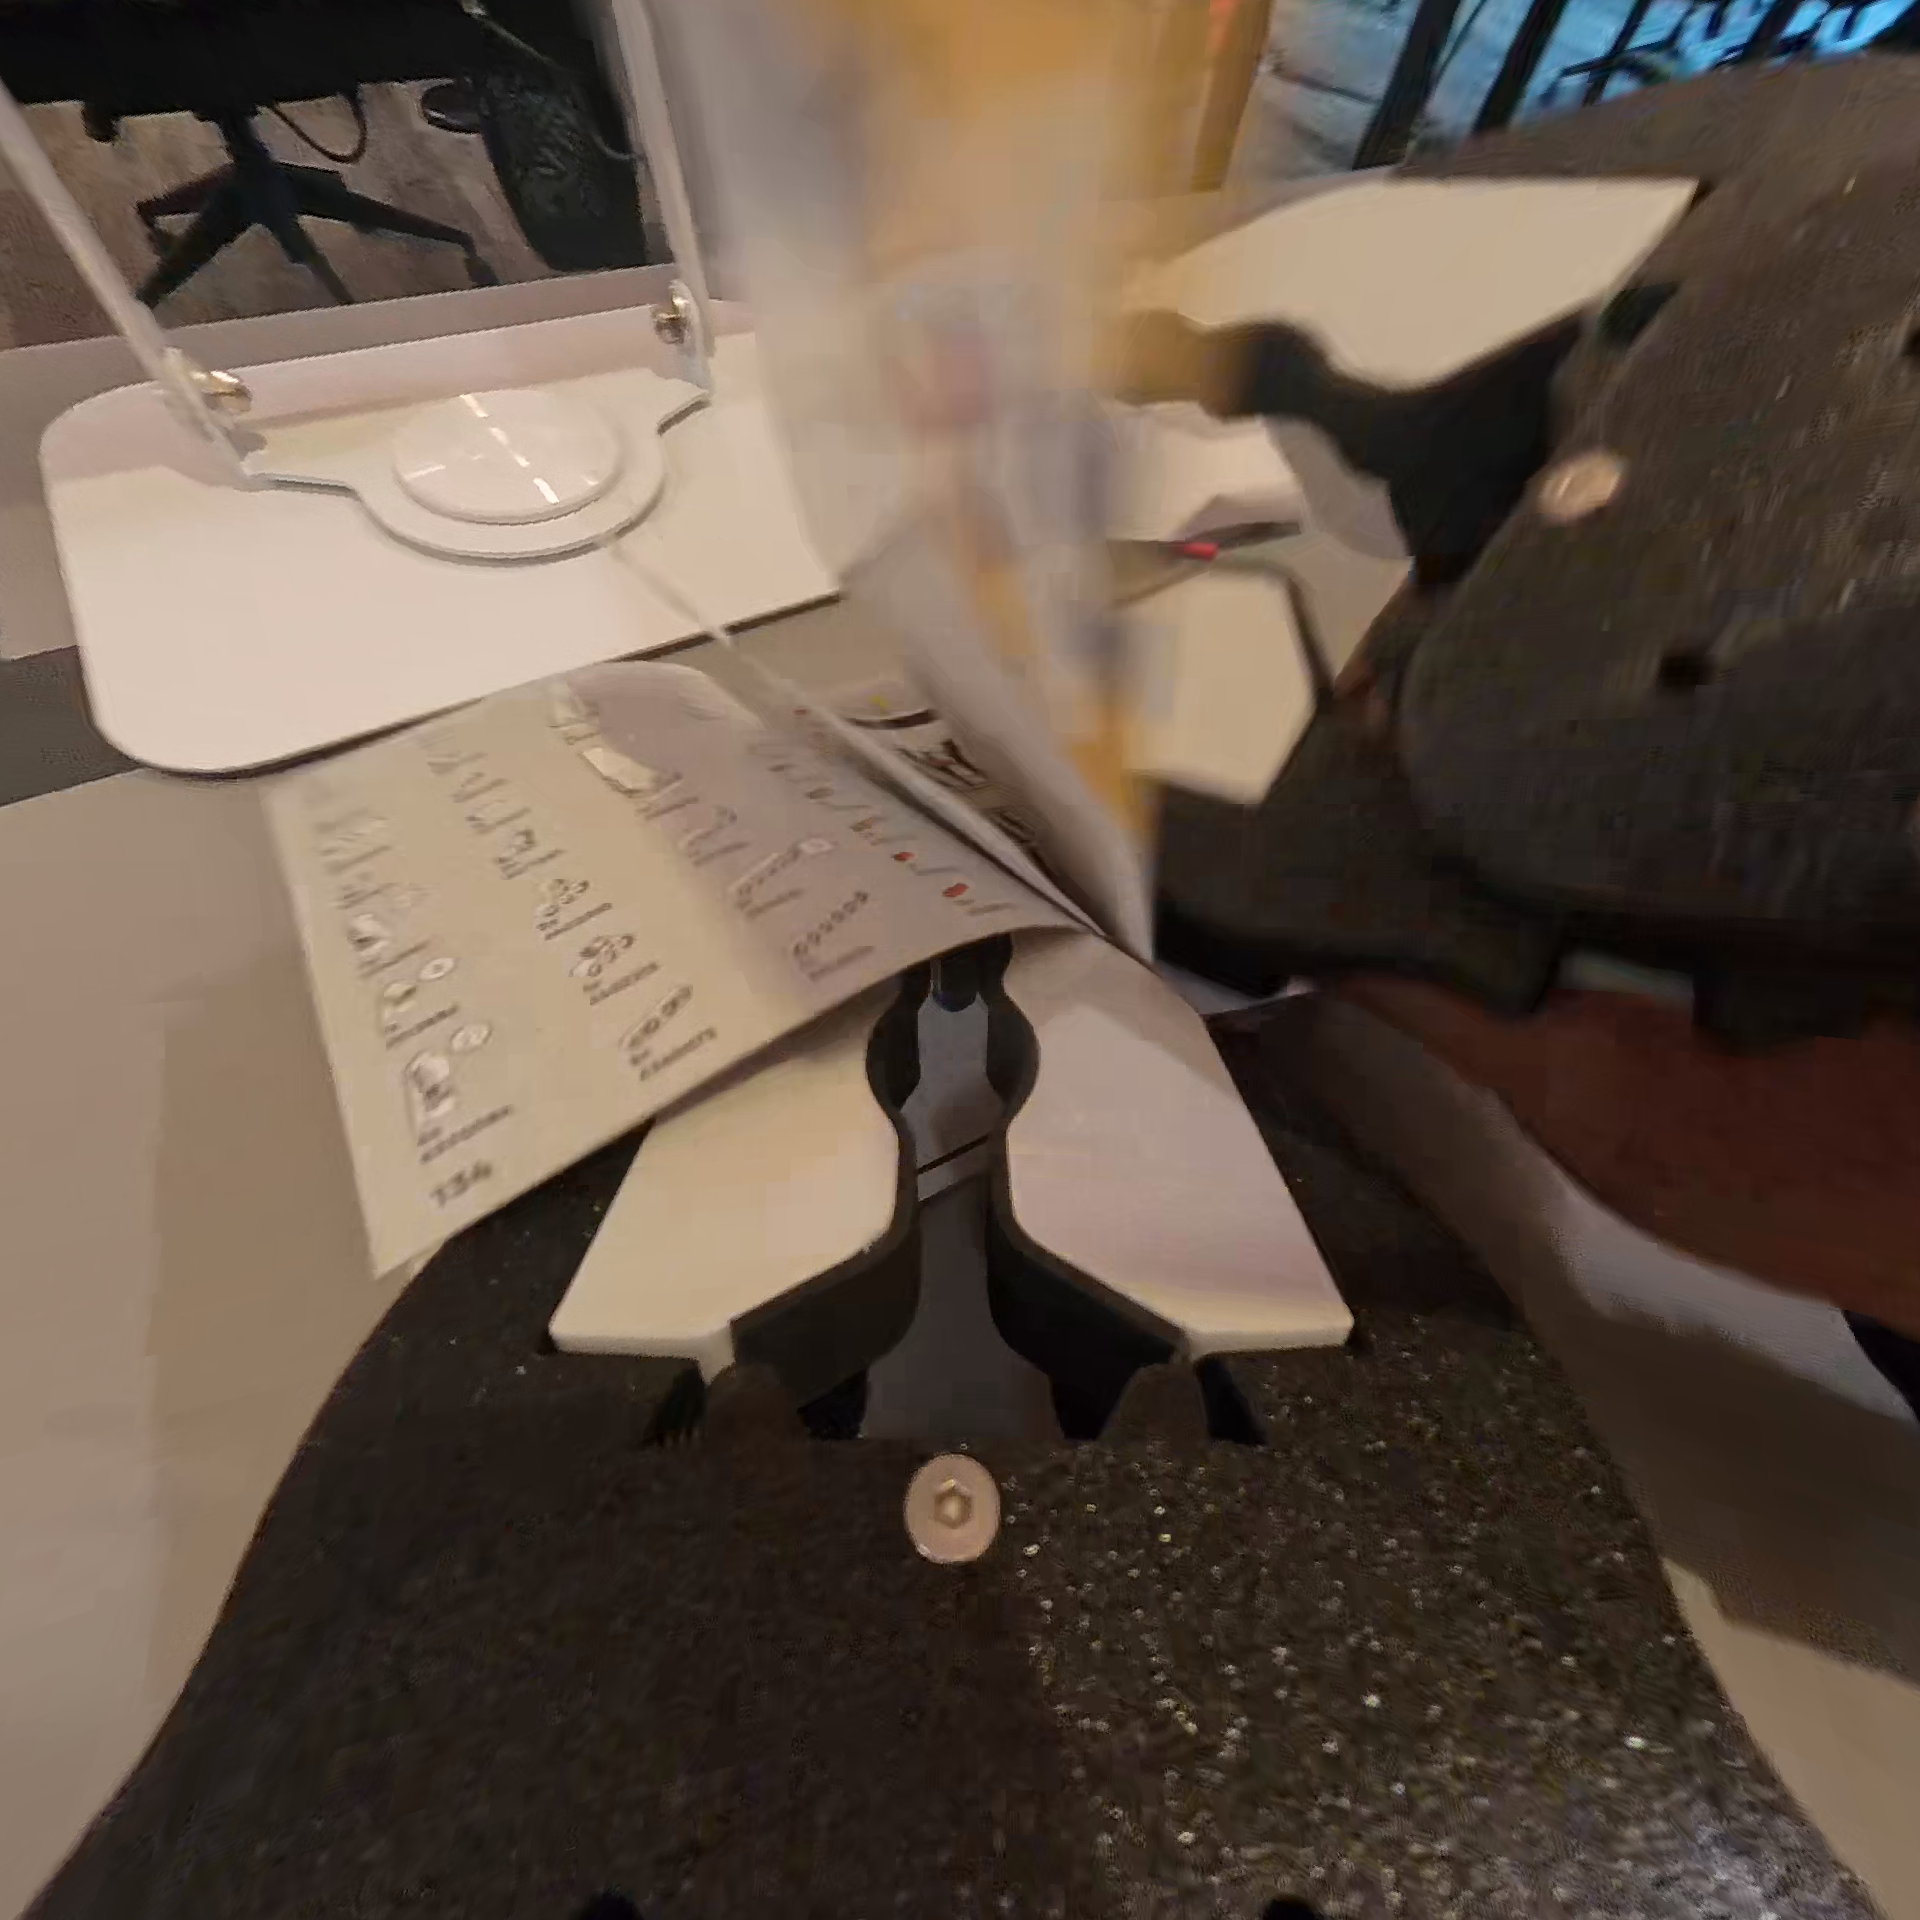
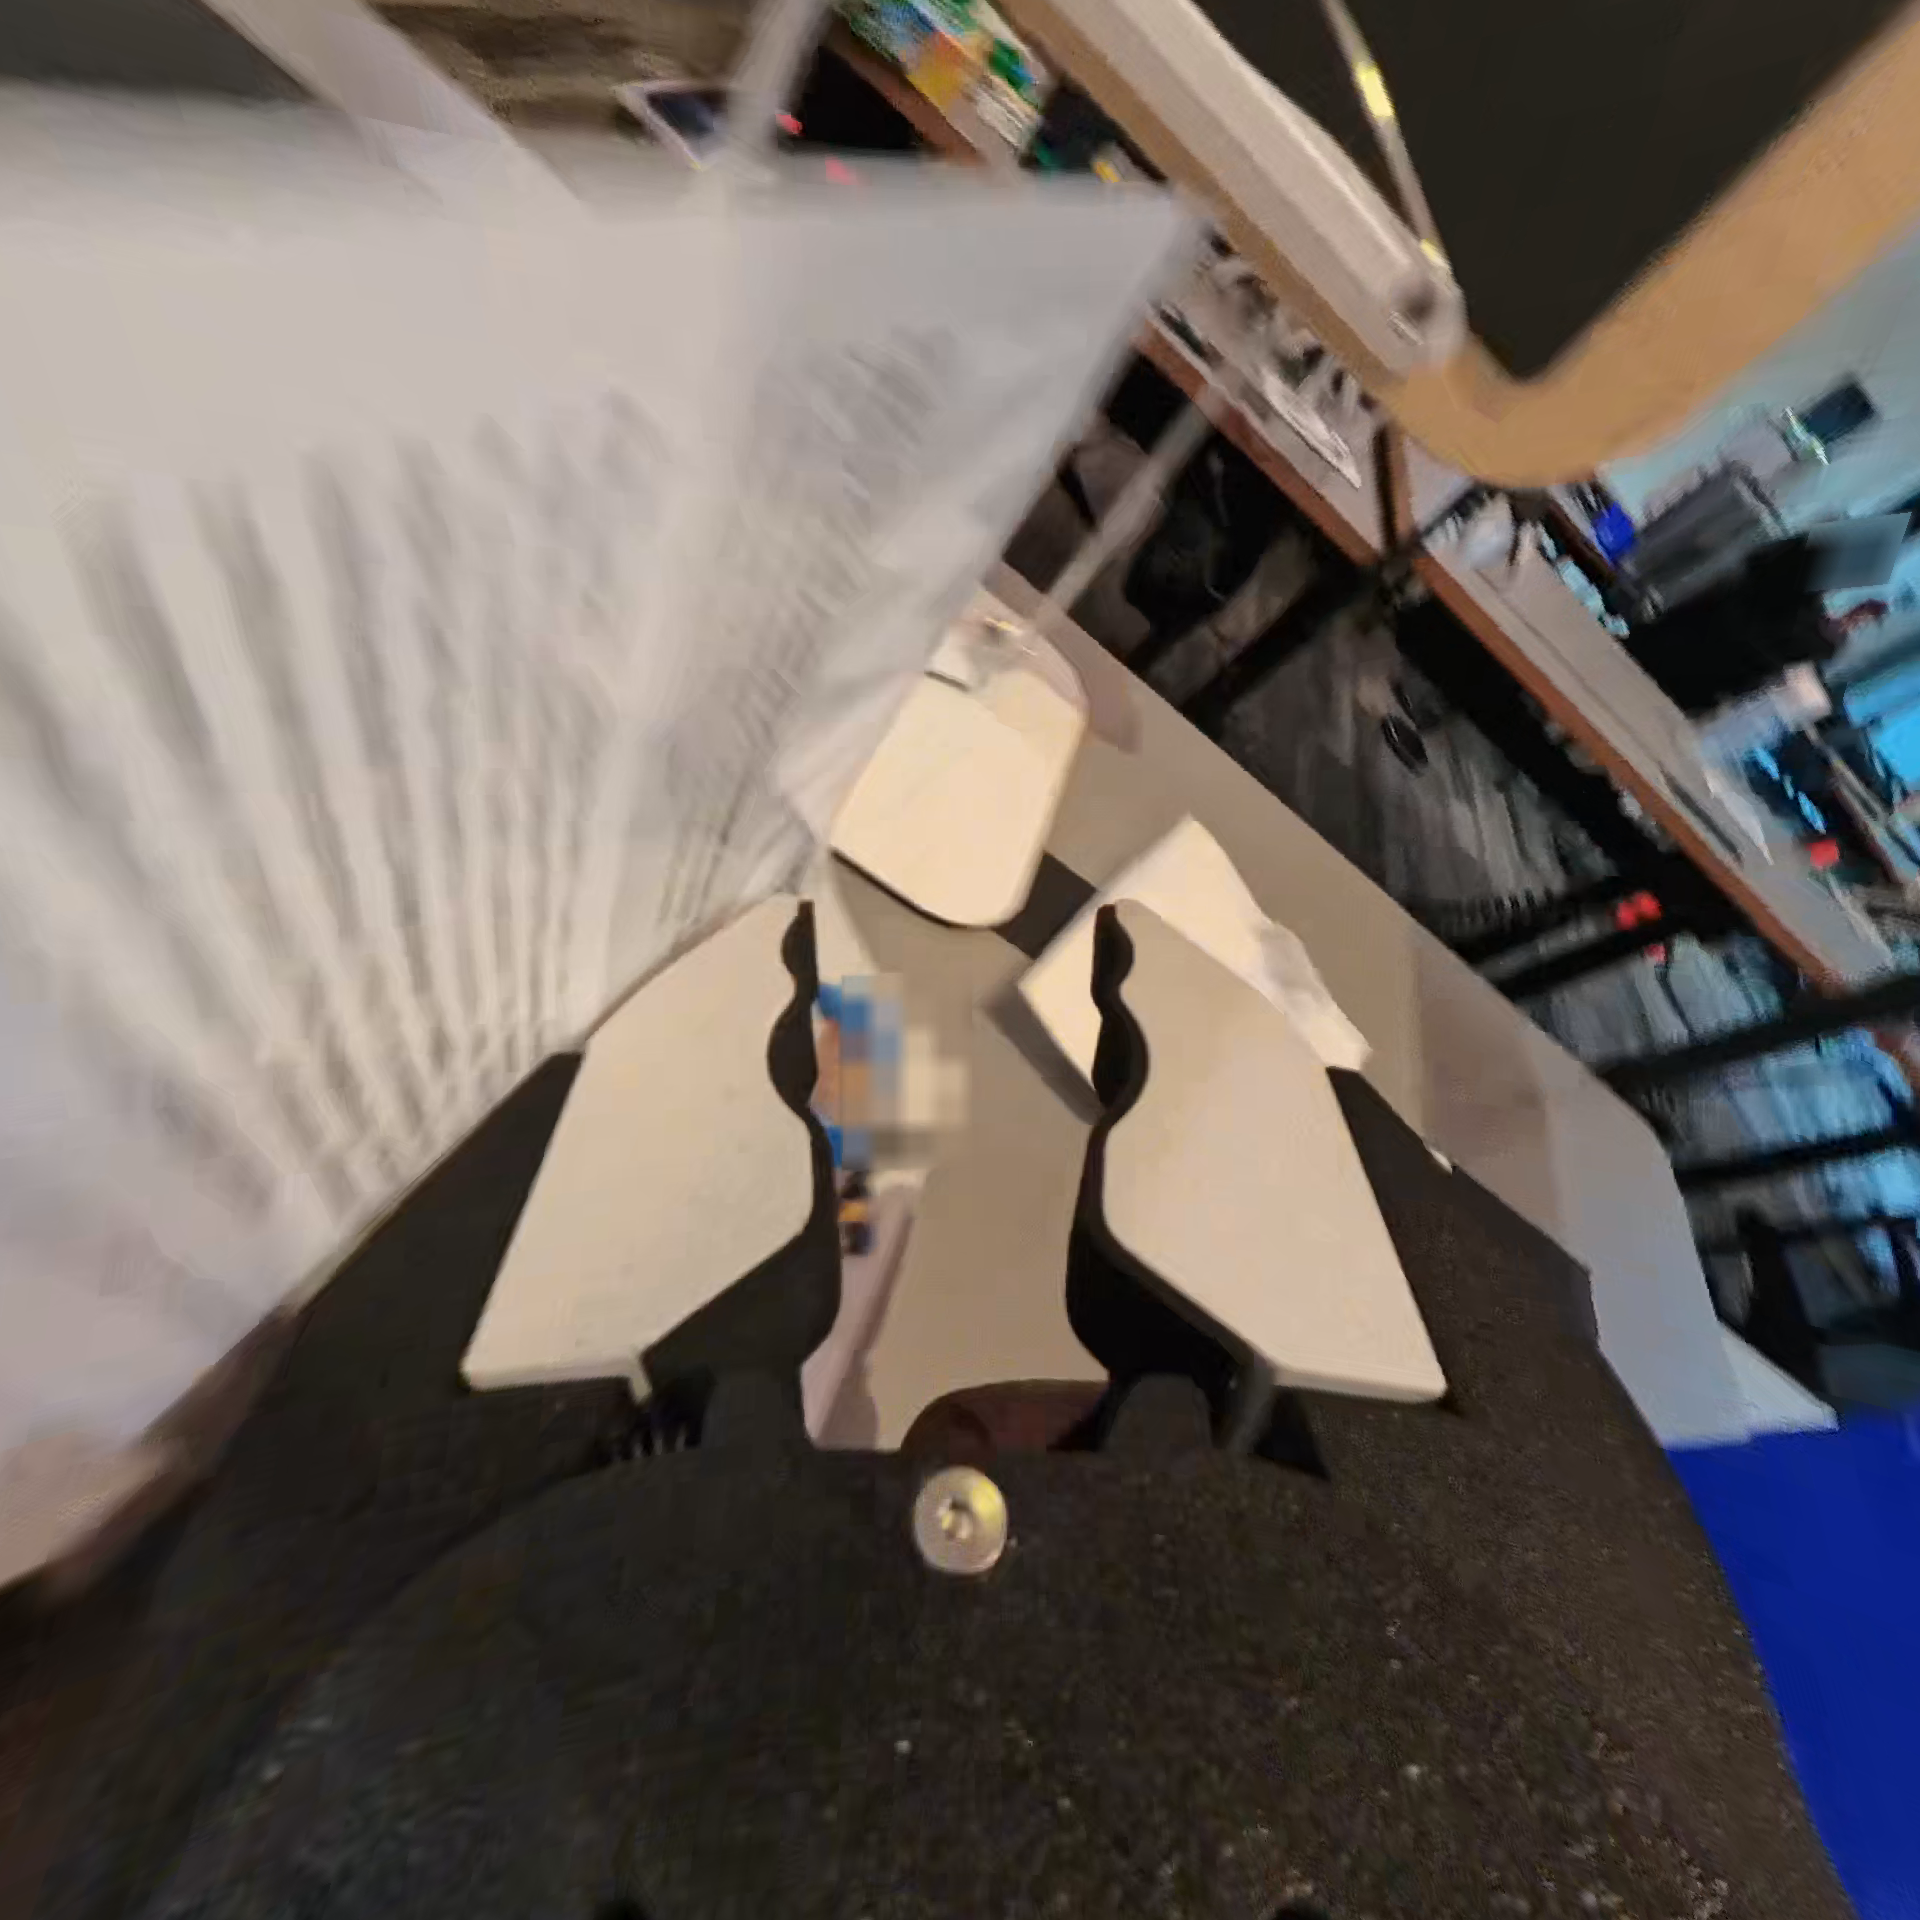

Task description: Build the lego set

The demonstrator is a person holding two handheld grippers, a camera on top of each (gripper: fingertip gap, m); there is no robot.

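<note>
Left wrist view shows my left gripper [image 1: 961, 977] low over the table [image 1: 125, 1039], its two white fingers drawn close together. Their tips run under the near edge of an open booklet [image 1: 582, 914] of printed parts pictures. The paper hides them, so I cannot tell whether they pinch the booklet or only sit beneath it. The booklet lies just near of a white stand base [image 1: 312, 582]. One loose page [image 1: 997, 665] rises steeply from the fold, blurred, towards the right.

Right wrist view shows my right gripper [image 2: 951, 925] released. Its fingers stand wide apart with only the table and a mosaic patch showing between them. The raised page fills the left of that view, just beside my left finger [image 2: 665, 1122] but not between the pads. A white block [image 2: 1205, 904] lies on the table behind the right finger.

My judgement is that a single sheet this thin flops and tears easily. It wants a light touch near its free edge, while the left side keeps the rest of the booklet flat and steady at the fold.
</note>
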